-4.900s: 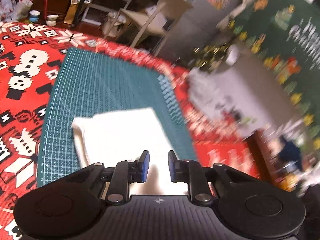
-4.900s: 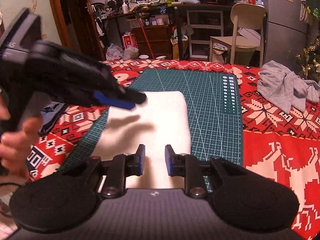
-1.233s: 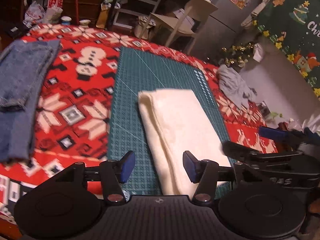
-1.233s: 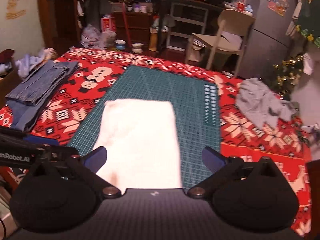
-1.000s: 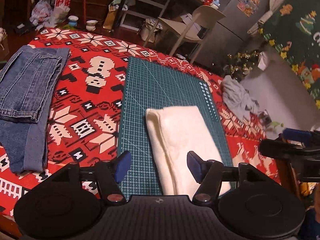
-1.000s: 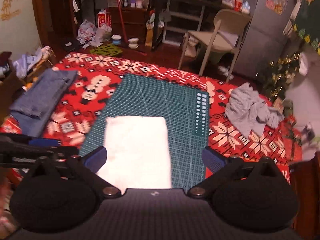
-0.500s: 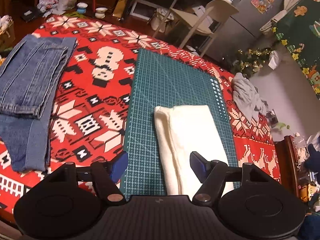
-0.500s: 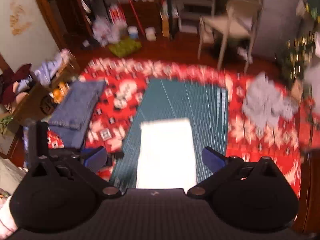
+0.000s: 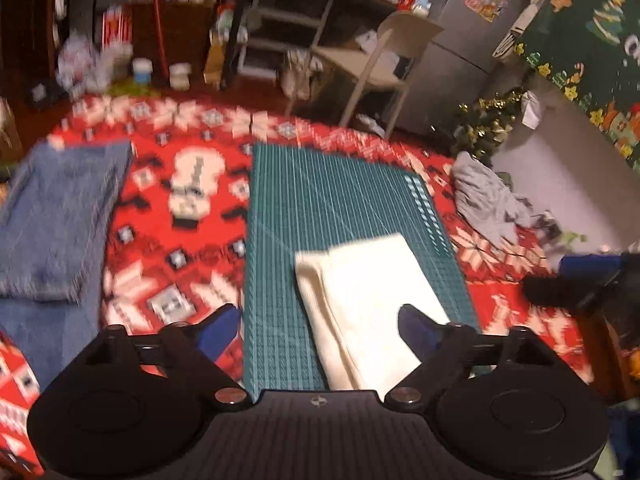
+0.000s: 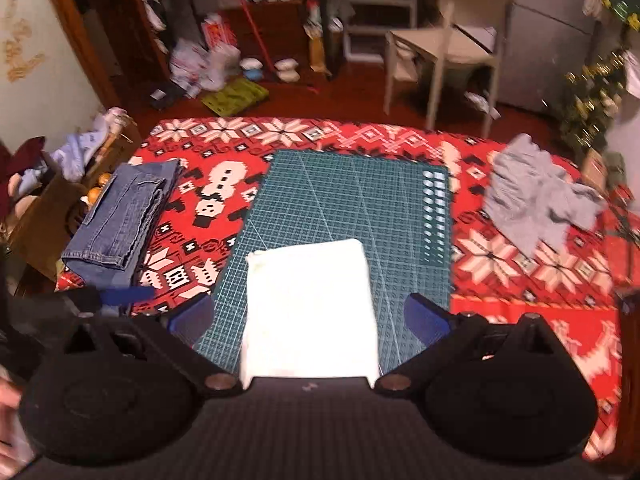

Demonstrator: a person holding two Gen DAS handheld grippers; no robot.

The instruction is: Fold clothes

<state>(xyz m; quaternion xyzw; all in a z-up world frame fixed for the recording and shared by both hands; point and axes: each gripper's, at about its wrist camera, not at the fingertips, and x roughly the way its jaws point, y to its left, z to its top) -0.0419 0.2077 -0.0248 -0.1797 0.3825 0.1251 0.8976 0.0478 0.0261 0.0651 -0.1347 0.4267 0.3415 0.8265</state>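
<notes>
No readable text anywhere in my two views. Green cutting mat (image 10: 352,200) carries grid lines and column of pale squares toward its right edge, but no digits legible. Fridge (image 9: 476,12), upper right of my left view, has colourful stickers, wording too blurred. Green Christmas hanging (image 9: 592,20), far upper right, shows only pictures. Small logo mark on my left tool's body, bottom centre, unreadable.

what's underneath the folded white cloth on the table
The white cloth lies on the green cutting mat, which sits on the red patterned tablecloth. Whatever part of the mat the cloth covers is hidden; nothing else shows at its edges.
</notes>
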